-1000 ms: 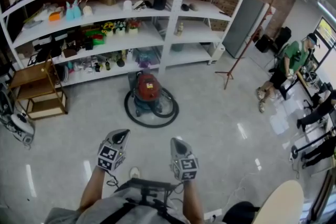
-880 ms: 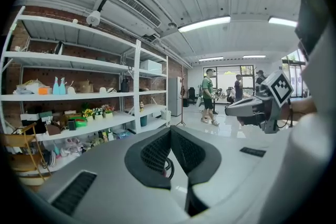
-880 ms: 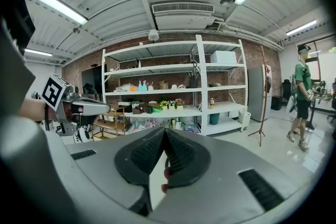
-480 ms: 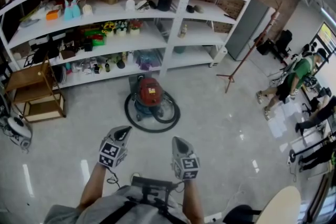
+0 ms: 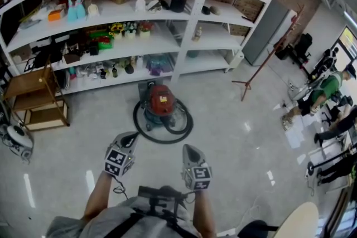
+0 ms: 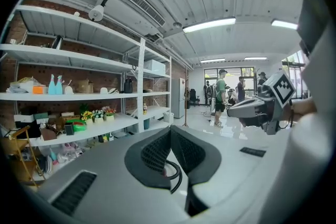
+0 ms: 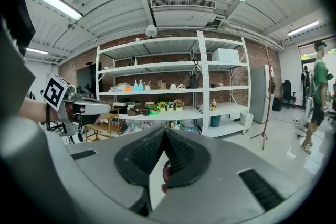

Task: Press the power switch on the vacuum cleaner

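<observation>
The vacuum cleaner (image 5: 161, 101) is a red-topped canister on the floor in front of the shelves, with its black hose (image 5: 167, 132) coiled round it. Its switch is too small to make out. In the head view my left gripper (image 5: 131, 135) and right gripper (image 5: 187, 147) are held side by side, short of the hose and pointing toward the canister. Both are shut with nothing held. In the left gripper view the left gripper (image 6: 169, 129) has its pads meeting at the tips. The right gripper (image 7: 164, 129) looks the same in its own view.
White shelving (image 5: 189, 25) full of small items stands behind the vacuum. A low wooden shelf unit (image 5: 39, 97) is at the left, with a white machine (image 5: 14, 139) near it. A coat stand (image 5: 262, 69) and a person in green (image 5: 326, 89) are at the right.
The view has shifted a little toward the vacuum and shelves. The person in green has walked farther to the right. Both grippers stay side by side and shut.
</observation>
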Demonstrator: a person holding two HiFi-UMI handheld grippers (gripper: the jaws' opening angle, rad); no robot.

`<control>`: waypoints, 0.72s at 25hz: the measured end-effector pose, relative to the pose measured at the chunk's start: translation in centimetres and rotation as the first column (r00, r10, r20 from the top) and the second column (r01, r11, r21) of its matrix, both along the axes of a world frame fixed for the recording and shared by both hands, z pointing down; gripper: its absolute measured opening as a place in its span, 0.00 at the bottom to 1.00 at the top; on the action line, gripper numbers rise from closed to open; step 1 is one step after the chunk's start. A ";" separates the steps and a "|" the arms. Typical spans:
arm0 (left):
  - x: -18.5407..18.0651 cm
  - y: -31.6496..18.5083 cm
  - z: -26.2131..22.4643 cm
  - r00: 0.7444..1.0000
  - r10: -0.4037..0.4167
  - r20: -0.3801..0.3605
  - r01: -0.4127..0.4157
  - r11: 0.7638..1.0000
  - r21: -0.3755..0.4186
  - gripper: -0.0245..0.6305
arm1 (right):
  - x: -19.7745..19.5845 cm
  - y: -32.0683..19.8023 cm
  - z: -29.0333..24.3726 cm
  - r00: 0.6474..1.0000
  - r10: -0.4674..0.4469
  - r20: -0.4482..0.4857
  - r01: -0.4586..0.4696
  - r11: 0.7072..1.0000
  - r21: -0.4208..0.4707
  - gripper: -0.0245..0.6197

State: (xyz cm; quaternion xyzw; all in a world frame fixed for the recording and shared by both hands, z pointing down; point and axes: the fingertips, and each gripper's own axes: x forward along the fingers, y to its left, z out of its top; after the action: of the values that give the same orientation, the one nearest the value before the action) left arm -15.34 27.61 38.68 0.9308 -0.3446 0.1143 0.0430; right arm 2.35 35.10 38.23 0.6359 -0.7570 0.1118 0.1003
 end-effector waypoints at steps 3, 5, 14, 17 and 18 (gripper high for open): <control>-0.3 -0.9 0.3 1.000 -0.002 0.009 0.002 1.000 -0.007 0.05 | -0.1 -1.0 0.2 1.000 -0.002 0.002 0.002 1.000 -0.001 0.05; -0.3 -1.6 0.3 1.000 -0.009 0.005 0.009 1.000 -0.002 0.05 | 0.0 -1.7 0.5 1.000 -0.002 0.008 0.002 1.000 0.000 0.05; 0.5 -5.9 0.8 0.999 -0.019 0.025 0.019 1.000 -0.001 0.05 | 1.1 -6.2 1.6 0.999 -0.012 0.033 0.012 1.000 -0.004 0.05; 1.1 -7.8 1.6 0.999 -0.021 0.049 0.022 1.000 -0.011 0.05 | 1.8 -8.4 1.9 0.999 -0.015 0.045 0.015 1.000 -0.001 0.05; 1.4 -8.4 1.7 0.998 -0.020 0.052 0.021 1.000 -0.013 0.05 | 2.0 -9.1 2.0 0.999 -0.016 0.048 0.016 1.000 -0.001 0.05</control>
State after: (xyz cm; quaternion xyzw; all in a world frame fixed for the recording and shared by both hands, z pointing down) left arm -13.89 19.23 40.37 0.9237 -0.3542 0.1401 0.0414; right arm 4.39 25.96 40.21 0.6268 -0.7642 0.1271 0.0835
